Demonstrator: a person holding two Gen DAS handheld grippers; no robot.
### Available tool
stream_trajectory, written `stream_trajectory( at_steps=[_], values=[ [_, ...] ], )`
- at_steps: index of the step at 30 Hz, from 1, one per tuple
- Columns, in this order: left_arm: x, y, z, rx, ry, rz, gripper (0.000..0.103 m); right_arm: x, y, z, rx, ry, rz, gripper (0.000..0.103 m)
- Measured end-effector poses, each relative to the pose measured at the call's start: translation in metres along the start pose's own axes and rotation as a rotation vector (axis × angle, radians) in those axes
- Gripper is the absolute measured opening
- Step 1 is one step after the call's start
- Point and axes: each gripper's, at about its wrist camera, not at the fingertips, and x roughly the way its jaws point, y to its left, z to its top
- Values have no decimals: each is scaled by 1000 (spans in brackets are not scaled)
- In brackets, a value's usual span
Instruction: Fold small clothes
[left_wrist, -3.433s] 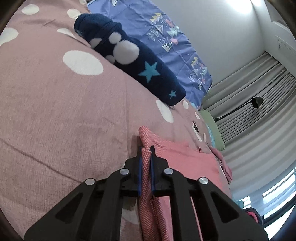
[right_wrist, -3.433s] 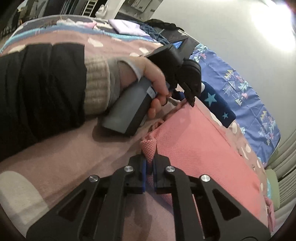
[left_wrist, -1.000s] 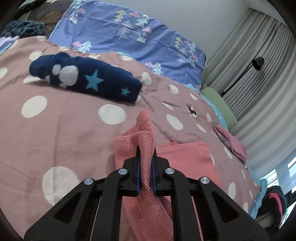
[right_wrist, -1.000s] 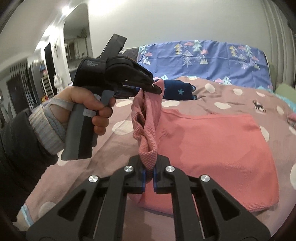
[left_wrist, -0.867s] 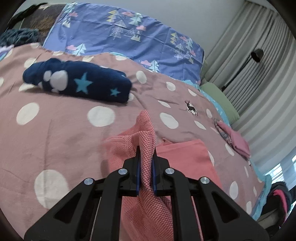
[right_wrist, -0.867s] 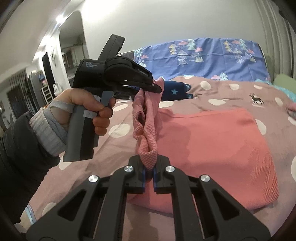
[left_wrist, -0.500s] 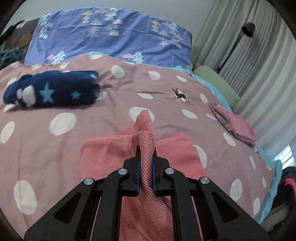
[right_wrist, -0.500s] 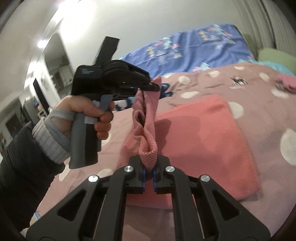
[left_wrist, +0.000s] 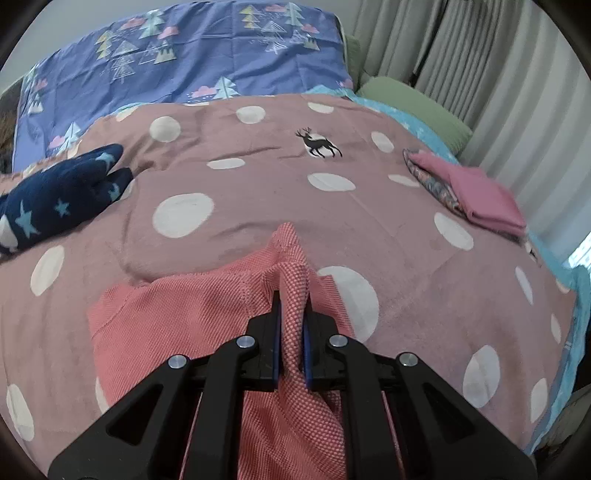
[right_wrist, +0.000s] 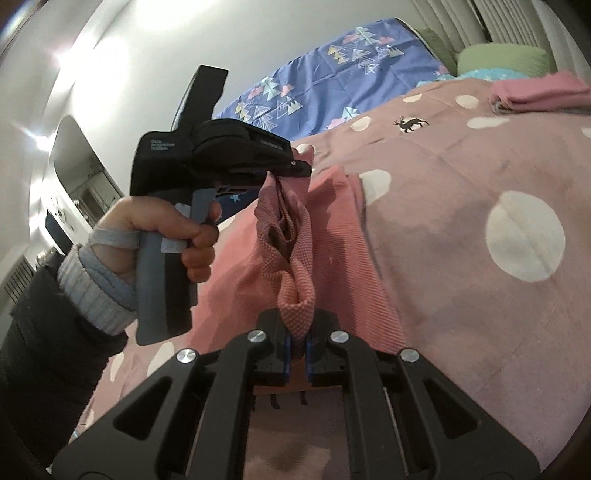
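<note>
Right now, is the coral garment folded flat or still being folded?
Mid-fold: both grippers pinch the coral garment, its edge raised off the bedspread.

On the bed (left_wrist: 258, 206) lie three lots of clothes: one coral garment (left_wrist: 166, 325) nearest, one navy star-patterned roll (left_wrist: 55, 199) to its left, one folded pink stack (left_wrist: 476, 192) to its right. Two grippers.

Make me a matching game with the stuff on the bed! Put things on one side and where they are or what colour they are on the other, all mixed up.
Things:
1. coral garment
2. navy star cloth
3. pink folded stack
4. deer picture

Descriptions:
A. lies near the curtains
B. black, on the blanket
C. pinched by both grippers
D. dark blue, at the left

Pairs: 1-C, 2-D, 3-A, 4-B
</note>
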Motion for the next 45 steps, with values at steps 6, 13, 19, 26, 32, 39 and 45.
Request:
stream_trajectory(
  at_steps=[6, 13, 19, 26, 32, 39, 45],
  values=[
    [20, -13, 0, 56, 22, 67, 8, 3, -13, -3, 37, -7, 19, 5],
    [19, -21, -5, 75, 11, 50, 44, 13, -40, -3, 175, 42, 83, 5],
    [-36, -24, -48, 122, -43, -1, 73, 15, -48, -5, 220, 61, 143, 5],
    [-113, 24, -149, 97, -69, 31, 77, 17, -50, -6, 247, 85, 161, 10],
    [-119, 29, -216, 167, -4, 54, 77, 18, -48, -8, 246, 104, 129, 12],
    [-100, 32, -216, 84, -23, 39, 77, 21, -40, -5, 223, 114, 74, 7],
    [-101, 31, -209, 70, -67, 96, 77, 10, -38, 8, 270, 92, 115, 5]
  ],
)
